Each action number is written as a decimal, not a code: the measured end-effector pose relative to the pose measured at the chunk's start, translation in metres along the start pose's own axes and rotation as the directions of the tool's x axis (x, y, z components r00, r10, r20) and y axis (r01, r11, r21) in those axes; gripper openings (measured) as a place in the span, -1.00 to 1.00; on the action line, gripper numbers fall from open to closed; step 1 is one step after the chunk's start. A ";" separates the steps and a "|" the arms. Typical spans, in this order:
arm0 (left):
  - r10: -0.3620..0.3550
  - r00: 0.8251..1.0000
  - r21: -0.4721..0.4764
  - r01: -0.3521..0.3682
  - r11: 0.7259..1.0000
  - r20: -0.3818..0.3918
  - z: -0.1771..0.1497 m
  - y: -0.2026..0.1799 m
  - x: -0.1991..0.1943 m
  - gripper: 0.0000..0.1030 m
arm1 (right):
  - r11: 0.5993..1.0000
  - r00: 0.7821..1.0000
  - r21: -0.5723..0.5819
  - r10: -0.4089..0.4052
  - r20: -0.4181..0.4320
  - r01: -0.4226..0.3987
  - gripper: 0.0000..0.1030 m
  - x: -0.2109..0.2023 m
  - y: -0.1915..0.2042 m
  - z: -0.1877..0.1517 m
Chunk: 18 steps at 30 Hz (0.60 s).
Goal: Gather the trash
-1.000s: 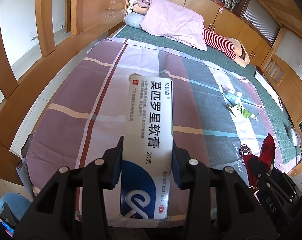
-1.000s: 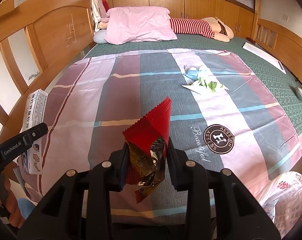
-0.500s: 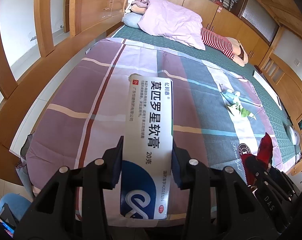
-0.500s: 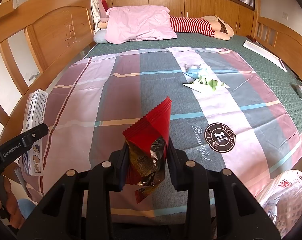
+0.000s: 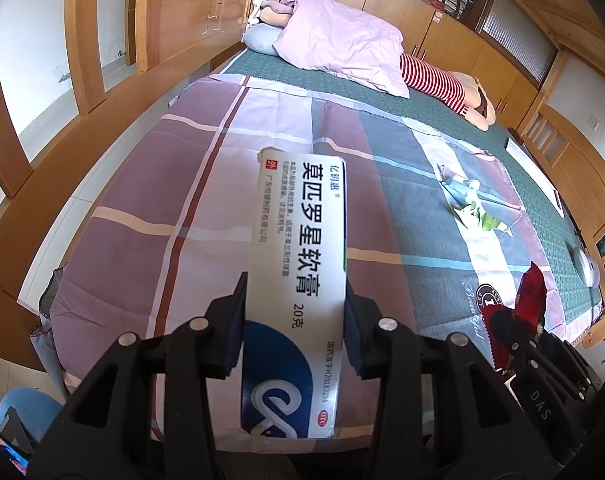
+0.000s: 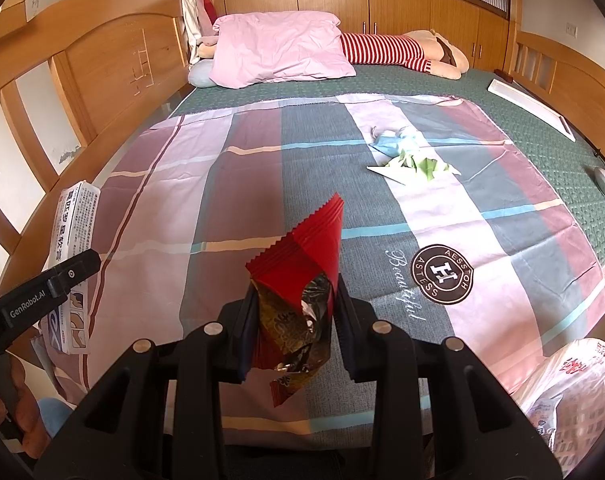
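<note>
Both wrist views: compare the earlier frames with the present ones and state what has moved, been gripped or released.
Nothing visibly changed. The left gripper still clamps the white ointment box, the right gripper still clamps the red snack wrapper, and the crumpled paper lies untouched on the plaid sheet.

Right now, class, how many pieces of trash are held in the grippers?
2: a white-and-blue cardboard ointment box clamped in the left gripper, and a crumpled red foil wrapper clamped in the right gripper.

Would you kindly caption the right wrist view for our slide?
Right gripper clamps a red snack wrapper above the plaid bedsheet; crumpled paper remains.
</note>
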<state>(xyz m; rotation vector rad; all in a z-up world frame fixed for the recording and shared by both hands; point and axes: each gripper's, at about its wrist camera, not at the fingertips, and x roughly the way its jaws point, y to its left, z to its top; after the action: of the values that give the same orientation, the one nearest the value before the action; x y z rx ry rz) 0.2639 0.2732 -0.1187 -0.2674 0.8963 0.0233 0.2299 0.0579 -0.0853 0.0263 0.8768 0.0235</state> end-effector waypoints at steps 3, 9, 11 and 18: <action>-0.001 1.000 0.003 0.001 1.000 -0.003 0.000 0.000 0.001 -0.19 | 1.000 1.000 0.000 0.001 0.000 -0.001 -0.33 0.000 0.000 0.000; -0.003 1.000 0.010 0.003 1.000 -0.004 0.000 -0.001 0.002 -0.19 | 1.000 1.000 0.000 0.000 0.005 0.000 -0.33 -0.001 0.001 0.000; -0.003 1.000 0.010 0.003 1.000 -0.005 0.000 -0.001 0.002 -0.19 | 1.000 1.000 0.000 0.001 0.005 -0.001 -0.33 -0.001 0.001 -0.001; -0.004 1.000 0.017 0.004 1.000 -0.009 0.000 -0.002 0.003 -0.19 | 1.000 1.000 0.000 0.000 0.006 0.000 -0.33 -0.001 0.001 -0.001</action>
<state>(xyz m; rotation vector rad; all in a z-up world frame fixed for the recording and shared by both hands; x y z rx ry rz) 0.2656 0.2709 -0.1205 -0.2540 0.9049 0.0110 0.2289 0.0586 -0.0851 0.0261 0.8703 0.0238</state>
